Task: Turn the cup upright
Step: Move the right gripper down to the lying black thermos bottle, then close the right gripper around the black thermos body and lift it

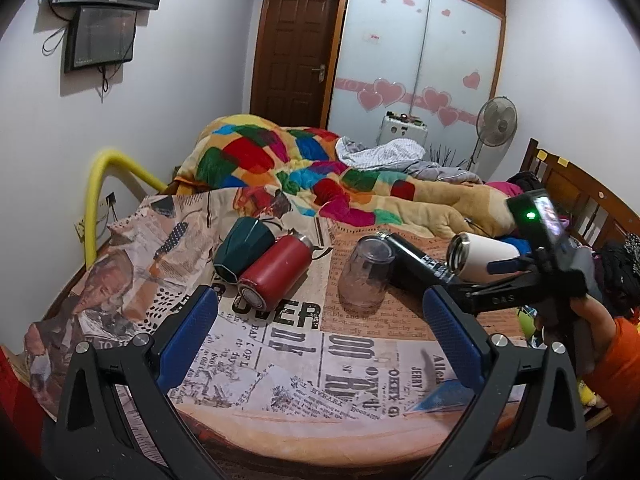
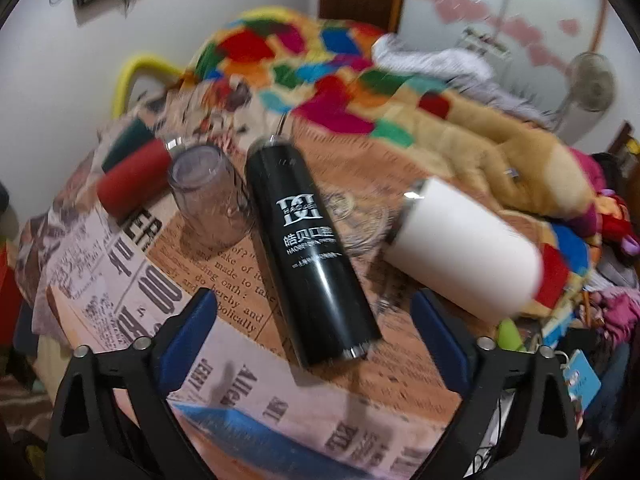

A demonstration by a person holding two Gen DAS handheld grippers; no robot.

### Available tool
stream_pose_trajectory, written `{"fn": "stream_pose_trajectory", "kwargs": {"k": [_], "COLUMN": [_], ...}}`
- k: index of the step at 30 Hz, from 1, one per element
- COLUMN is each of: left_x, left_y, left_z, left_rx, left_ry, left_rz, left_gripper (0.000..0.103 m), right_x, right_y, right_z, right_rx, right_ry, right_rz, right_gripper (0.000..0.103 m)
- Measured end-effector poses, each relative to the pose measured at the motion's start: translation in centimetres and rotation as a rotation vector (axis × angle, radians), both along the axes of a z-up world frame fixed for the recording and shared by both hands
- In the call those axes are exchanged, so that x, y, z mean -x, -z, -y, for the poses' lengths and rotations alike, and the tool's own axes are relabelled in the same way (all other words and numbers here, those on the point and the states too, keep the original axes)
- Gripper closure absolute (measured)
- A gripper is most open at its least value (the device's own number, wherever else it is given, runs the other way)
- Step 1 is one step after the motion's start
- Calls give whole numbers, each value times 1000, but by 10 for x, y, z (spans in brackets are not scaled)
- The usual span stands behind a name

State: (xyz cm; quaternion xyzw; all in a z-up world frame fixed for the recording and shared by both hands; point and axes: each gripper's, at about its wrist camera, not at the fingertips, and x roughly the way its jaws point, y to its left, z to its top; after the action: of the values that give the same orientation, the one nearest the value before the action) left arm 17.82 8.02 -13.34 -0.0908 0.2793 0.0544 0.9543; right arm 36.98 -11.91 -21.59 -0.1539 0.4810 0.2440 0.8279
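Finding 1, placement. A round tabletop (image 1: 400, 428) under a newsprint cloth (image 1: 248, 356) is carrying five vessels. The clear cup (image 1: 366, 272) is standing mouth down, near the middle. The green cup (image 1: 244, 248) is lying on its side at the far left, touching a red bottle (image 1: 276, 270) that is also lying down. The black flask (image 2: 312, 240) is lying between the clear cup and the white cup (image 2: 464, 248), which is tipped on its side at the right edge with its steel rim pointing away. None is sitting upright, so which cup the task is meaning cannot be told for certain.

Finding 2, tools. The left gripper (image 1: 320, 292) is hovering back from the group, jaws spread wide and gripping nothing. The right gripper (image 2: 313, 295) is likewise gaping wide and empty; its jaws are framing the flask's base, with the white cup just beside its right jaw. In my judgement it is lining up on that side of the tabletop.

Finding 3, writing. The flask is showing a white logo, "皓贝口腔" and a blurred line beginning "HAOBE". The cloth is reading "OVER" and "JERRY".
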Motion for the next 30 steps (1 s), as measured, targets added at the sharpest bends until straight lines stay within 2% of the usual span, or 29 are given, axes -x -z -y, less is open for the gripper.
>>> {"fn": "stream_pose_trajectory", "kwargs": {"k": [3, 5, 15, 17, 20, 26, 30], "left_x": [-9, -10, -20, -21, -21, -19, -16], "left_y": [6, 8, 17, 17, 18, 17, 15], "left_z": [-2, -3, -4, -5, -5, -5, -5], "left_rx": [3, 1, -1, 2, 2, -11, -16], "left_ry": [0, 1, -1, -1, 0, -2, -4], "left_rz": [-11, -14, -28, -28, -29, -21, -17], "left_gripper": [0, 0, 0, 0, 0, 0, 0], "right_x": [-17, -22, -40, -46, -51, -45, -38], "right_y": [15, 21, 45, 50, 51, 49, 36], "right_z": [-12, -16, -40, -44, -42, -39, -33], "right_rx": [47, 64, 215, 230, 200, 157, 120], "right_ry": [-38, -53, -120, -122, -117, -91, -66], "right_rz": [-56, -84, -98, -115, -153, -171, -155], "right_gripper": [17, 25, 27, 38, 40, 41, 41]}}
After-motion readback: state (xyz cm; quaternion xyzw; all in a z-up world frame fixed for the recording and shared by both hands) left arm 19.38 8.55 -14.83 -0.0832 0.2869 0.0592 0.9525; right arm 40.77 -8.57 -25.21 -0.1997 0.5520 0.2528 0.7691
